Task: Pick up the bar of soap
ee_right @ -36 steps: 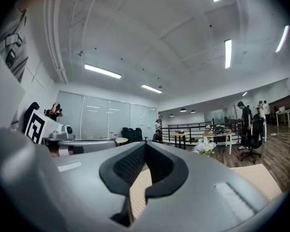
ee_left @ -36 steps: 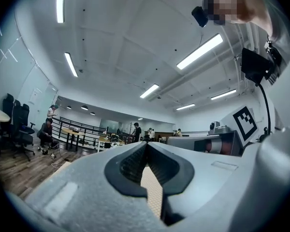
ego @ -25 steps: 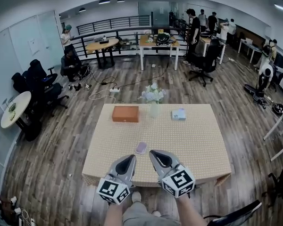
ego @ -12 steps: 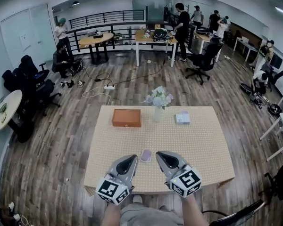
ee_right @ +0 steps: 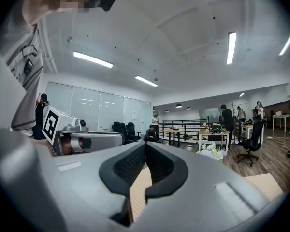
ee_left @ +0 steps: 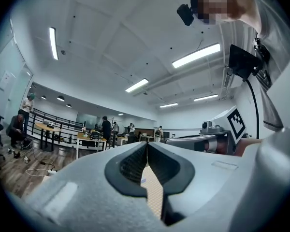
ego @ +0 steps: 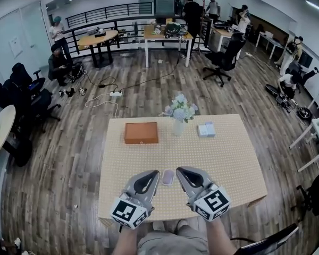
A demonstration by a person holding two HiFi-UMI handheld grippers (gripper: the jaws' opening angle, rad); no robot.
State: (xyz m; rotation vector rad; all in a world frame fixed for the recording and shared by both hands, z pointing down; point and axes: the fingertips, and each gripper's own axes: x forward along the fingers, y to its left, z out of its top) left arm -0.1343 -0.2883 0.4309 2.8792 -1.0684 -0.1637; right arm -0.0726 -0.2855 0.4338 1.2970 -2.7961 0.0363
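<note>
Flanking a small pale lilac bar of soap [ego: 168,177], the left tongs [ego: 151,175] and right tongs [ego: 184,174] hover just beside it, one on each side, pointing level. Each gripper view shows its jaws pressed together with nothing between them, only the beige dotted surface [ego: 223,158] below. Soap lies flat on that surface; whether either tip touches it, cannot tell. Step in hand, by my reading: the approach, grasp not yet made. Next move likely calls for one pair to spread wider than the bar, tip down onto it and close across its narrow sides; a smooth bar may squirt out if pinched off-centre. Containers, all well beyond the soap: brown rectangular box [ego: 141,133] beyond and left, lid down, contents hidden; pale vase [ego: 178,128] straight beyond, holding white and bluish flowers [ego: 179,110]; small pale blue box [ego: 206,130] beyond and right, contents not discernible.
</note>
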